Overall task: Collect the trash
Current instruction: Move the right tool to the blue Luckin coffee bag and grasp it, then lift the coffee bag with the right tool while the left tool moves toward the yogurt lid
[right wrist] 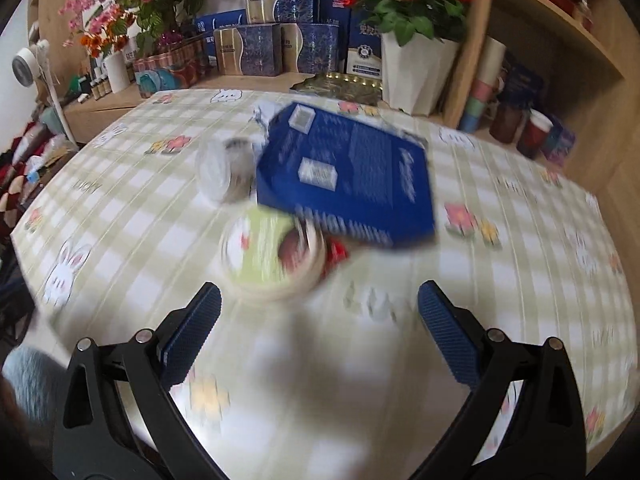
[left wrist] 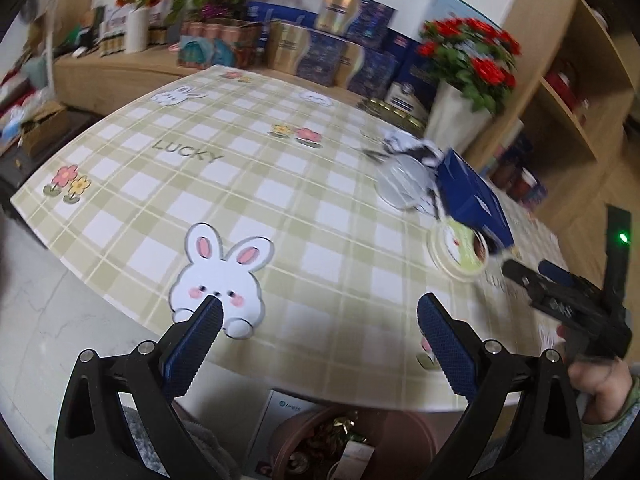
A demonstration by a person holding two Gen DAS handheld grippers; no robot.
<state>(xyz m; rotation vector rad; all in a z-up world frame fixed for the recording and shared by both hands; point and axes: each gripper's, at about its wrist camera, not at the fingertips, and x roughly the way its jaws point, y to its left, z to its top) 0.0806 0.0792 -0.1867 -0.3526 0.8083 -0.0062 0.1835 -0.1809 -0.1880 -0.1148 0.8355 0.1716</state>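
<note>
A pile of trash lies on the checked tablecloth: a flat blue box [right wrist: 348,176], a round cup with a green lid [right wrist: 272,252], a clear plastic lid [right wrist: 218,170], a red scrap [right wrist: 336,254] and crumpled wrapper [left wrist: 408,148]. In the left wrist view the blue box [left wrist: 472,196], green-lidded cup [left wrist: 458,252] and clear lid [left wrist: 402,184] lie at the right. My right gripper [right wrist: 320,312] is open and empty, just in front of the cup; it shows in the left wrist view [left wrist: 532,276]. My left gripper [left wrist: 318,316] is open and empty over the table's near edge.
A brown bin [left wrist: 340,440] with scraps stands below the table edge, under my left gripper. A white pot of red flowers [right wrist: 416,68] and stacked blue gift boxes [right wrist: 276,40] stand behind the table. Wooden shelves [right wrist: 560,80] with cups are at the right.
</note>
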